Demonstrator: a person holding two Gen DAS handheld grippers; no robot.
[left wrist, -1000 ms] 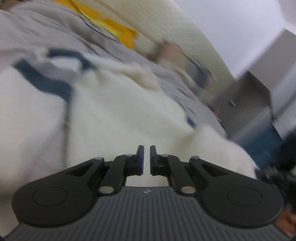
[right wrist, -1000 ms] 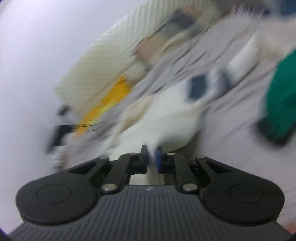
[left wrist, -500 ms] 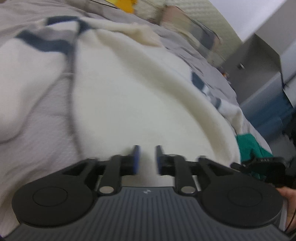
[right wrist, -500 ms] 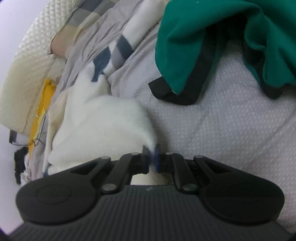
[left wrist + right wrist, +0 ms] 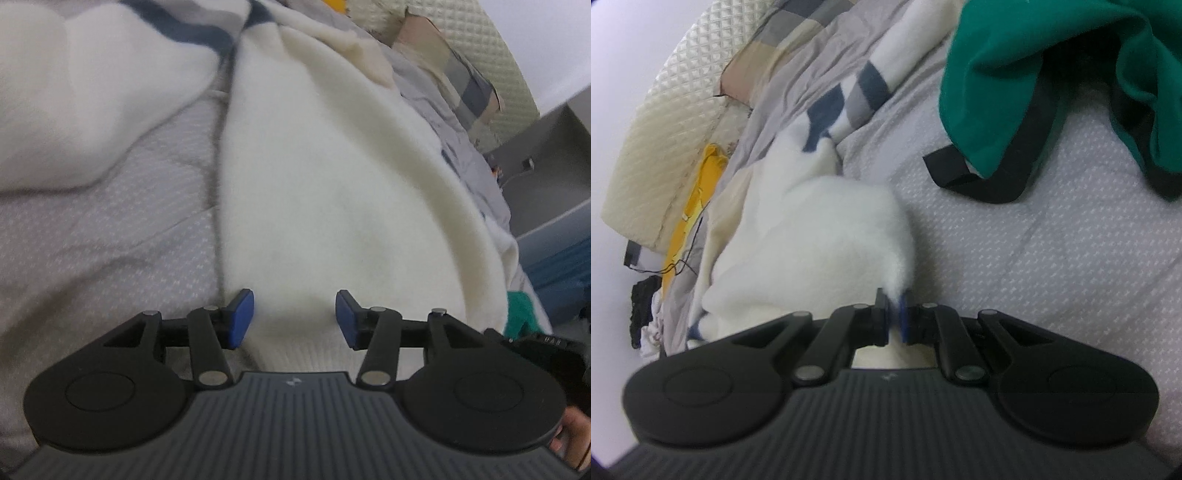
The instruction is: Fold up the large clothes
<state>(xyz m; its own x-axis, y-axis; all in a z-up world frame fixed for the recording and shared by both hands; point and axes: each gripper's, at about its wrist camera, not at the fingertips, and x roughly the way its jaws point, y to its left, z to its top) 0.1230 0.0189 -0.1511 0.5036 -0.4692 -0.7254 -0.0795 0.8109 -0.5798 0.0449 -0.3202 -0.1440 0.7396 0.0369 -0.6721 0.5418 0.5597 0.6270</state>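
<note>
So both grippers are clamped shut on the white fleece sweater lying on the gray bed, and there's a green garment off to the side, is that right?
Not quite. Only the right gripper is shut on the white fleece sweater. The left wrist view shows the left gripper with its jaws wide apart over the fleece, gripping nothing. The rest holds: the sweater lies on the gray bed, and the green garment is off to the side.

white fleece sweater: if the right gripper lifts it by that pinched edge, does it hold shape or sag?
Likely sags: the white sweater already drapes in soft folds on the bed. Its fluffy pile looks thick, so probably bulky but light. The right gripper pinches only an edge, so the rest may trail.
</note>
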